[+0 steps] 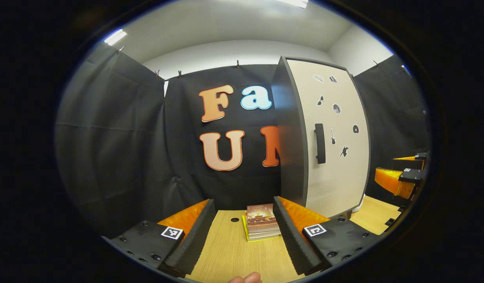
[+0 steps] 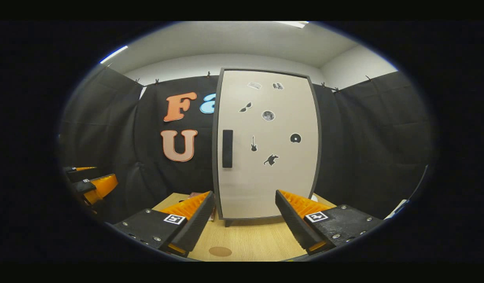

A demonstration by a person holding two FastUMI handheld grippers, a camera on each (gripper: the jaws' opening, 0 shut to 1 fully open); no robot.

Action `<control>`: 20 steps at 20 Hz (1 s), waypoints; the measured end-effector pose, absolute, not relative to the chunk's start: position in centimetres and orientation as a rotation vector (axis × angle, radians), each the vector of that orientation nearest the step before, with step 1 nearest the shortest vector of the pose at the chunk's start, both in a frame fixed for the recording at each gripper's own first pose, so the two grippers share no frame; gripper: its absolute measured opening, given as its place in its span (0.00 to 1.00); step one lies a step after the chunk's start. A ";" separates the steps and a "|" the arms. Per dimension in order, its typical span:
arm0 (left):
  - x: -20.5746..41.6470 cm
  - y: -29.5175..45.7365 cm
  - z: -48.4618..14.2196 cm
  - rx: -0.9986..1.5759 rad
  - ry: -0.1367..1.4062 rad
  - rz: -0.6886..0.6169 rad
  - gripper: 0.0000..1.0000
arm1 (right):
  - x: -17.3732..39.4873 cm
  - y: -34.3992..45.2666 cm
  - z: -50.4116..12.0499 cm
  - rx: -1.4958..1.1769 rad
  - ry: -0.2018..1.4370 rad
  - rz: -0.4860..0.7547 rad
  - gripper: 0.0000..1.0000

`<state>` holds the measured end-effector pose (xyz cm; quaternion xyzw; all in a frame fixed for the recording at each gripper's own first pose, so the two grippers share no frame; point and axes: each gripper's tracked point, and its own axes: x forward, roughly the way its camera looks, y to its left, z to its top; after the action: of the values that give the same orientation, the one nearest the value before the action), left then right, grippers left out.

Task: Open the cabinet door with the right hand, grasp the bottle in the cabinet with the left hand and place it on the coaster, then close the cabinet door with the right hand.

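A tall cabinet stands on the wooden table with its pale door [image 2: 273, 177] closed, so its inside is hidden. The dark handle [image 2: 227, 148] runs upright near the door's left edge. A round brown coaster [image 2: 220, 251] lies on the table close in front of my right gripper [image 2: 245, 193], which is open, empty and faces the door from a short way off. My left gripper [image 1: 243, 201] is open and empty too, pointing past the cabinet's left side [image 1: 291, 157]. In the left gripper view the door [image 1: 336, 157] and handle [image 1: 320, 143] are on the right.
A small stack of books [image 1: 261, 222] lies on the table [image 1: 226, 251] between the left gripper's fingers, beside a round hole [image 1: 234, 219]. The right gripper [image 1: 399, 181] is at the far right there; the left gripper [image 2: 92, 184] is at the far left of the right gripper view.
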<state>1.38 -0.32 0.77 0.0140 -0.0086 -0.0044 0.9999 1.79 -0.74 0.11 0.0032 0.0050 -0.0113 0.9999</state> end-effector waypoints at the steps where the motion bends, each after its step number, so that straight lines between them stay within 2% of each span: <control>1: 1.5 -0.3 0.7 0.028 -0.015 -0.008 0.96 | 1.9 -0.8 0.1 0.009 0.012 -0.024 0.95; 5: 2.3 -0.2 0.2 0.019 -0.005 -0.010 0.96 | 2.8 -0.8 0.2 0.008 0.013 -0.027 0.95; 6: 2.5 0.0 0.0 0.017 0.000 -0.010 0.93 | 3.1 -0.8 0.3 0.006 0.013 -0.028 0.95; 10: 3.4 0.4 -0.5 0.010 0.008 -0.014 0.96 | 5.5 -0.1 0.9 0.006 0.014 -0.014 0.95; 12: 3.9 0.8 -0.7 0.016 0.009 -0.010 0.93 | 7.0 0.6 1.7 0.006 0.001 0.000 0.95; 13: 4.2 0.9 -0.8 0.017 0.007 -0.009 0.96 | 7.9 0.9 2.2 0.000 -0.008 0.004 0.95; 18: 5.8 2.5 -1.5 0.016 0.019 0.013 0.94 | 13.3 3.2 3.8 -0.016 -0.018 0.036 0.95; 19: 6.1 2.9 -1.6 0.013 0.019 0.018 0.96 | 14.2 3.6 4.0 -0.026 -0.020 0.039 0.95; 20: 6.5 3.2 -1.9 0.011 0.023 0.022 0.93 | 15.3 3.9 4.4 -0.027 -0.031 0.042 0.95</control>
<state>6.49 3.19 -1.85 0.0055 0.0117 0.0110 0.9999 15.28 3.94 4.35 -0.0134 -0.0154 0.0207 0.9996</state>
